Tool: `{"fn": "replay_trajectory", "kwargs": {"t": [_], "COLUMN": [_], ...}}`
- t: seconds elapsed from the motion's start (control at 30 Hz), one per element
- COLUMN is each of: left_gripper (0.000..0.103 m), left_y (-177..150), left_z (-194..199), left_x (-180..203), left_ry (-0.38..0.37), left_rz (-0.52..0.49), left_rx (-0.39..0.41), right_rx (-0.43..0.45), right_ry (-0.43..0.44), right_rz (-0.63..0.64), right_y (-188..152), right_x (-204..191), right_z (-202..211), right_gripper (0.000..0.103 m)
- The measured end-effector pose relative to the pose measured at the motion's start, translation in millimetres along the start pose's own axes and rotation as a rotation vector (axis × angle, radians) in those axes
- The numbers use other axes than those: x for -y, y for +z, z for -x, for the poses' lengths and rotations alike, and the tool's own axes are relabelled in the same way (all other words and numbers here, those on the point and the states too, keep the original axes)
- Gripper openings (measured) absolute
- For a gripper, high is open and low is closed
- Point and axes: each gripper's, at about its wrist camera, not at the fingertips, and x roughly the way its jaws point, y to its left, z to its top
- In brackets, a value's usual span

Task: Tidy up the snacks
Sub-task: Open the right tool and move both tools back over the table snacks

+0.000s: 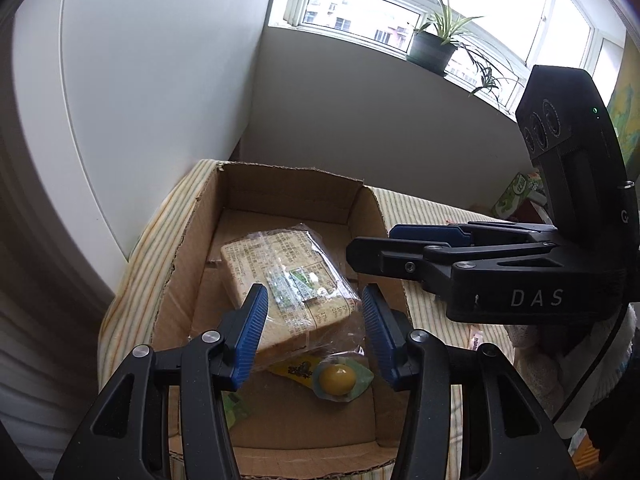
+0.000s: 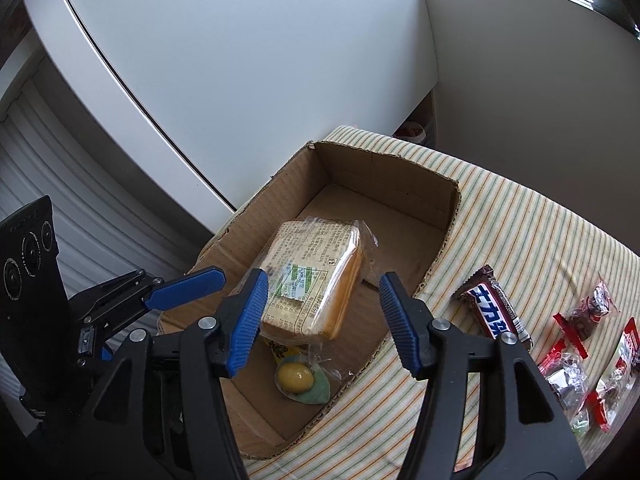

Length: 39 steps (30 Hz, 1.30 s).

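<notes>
An open cardboard box (image 1: pixel 188 248) (image 2: pixel 440 208) stands on a striped tablecloth. Inside lie a clear-wrapped pack of sliced bread (image 1: pixel 288 280) (image 2: pixel 316 280) and a green packet with a yellow ball-shaped snack (image 1: pixel 338 378) (image 2: pixel 296 376). My left gripper (image 1: pixel 314 332) is open and empty above the bread. My right gripper (image 2: pixel 320 320) is open and empty above the box; it also shows in the left wrist view (image 1: pixel 400 248) at the box's right wall. The left gripper also shows at the left of the right wrist view (image 2: pixel 180 284).
On the cloth right of the box lie a brown chocolate bar (image 2: pixel 496 308) and several small red-and-clear wrapped snacks (image 2: pixel 588 320). A green carton (image 1: pixel 514 196) stands at the far right. White cabinet doors stand behind the box. A potted plant (image 1: pixel 436 44) sits on the windowsill.
</notes>
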Motion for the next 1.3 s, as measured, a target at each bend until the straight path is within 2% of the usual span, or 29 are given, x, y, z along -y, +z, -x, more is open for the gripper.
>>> {"fn": "replay_trajectory", "kwargs": {"t": [0.13, 0.4, 0.7, 0.9, 1.07, 1.3], "left_gripper": [0.048, 0.048, 0.048, 0.048, 0.048, 0.048], "left_y": [0, -6, -15, -31, -46, -57], "left_z": [10, 30, 26, 8, -13, -36], "left_x": [9, 42, 96, 132, 151, 169], "left_ry": [-0.001, -0.051, -0.127, -0.165, -0.183, -0.172], "left_rz": [-0.006, -0.050, -0.132, -0.198, -0.221, -0.252], "left_rx": [0.022, 0.056, 0.040, -0.018, -0.077, -0.128], "right_rx": [0.033, 0.107, 0.146, 0.131, 0.106, 0.036], "right_ry": [-0.020, -0.073, -0.146, -0.239, -0.311, -0.340], "right_rz": [0.012, 0.027, -0.049, -0.029, -0.068, -0.077], "right_y": [-6, -28, -61, -84, -95, -106], "right_x": [4, 31, 101, 141, 192, 255], "right_z": [23, 87, 142, 167, 184, 179], "right_gripper": [0.073, 0.073, 0.073, 0.073, 0.073, 0.072]}}
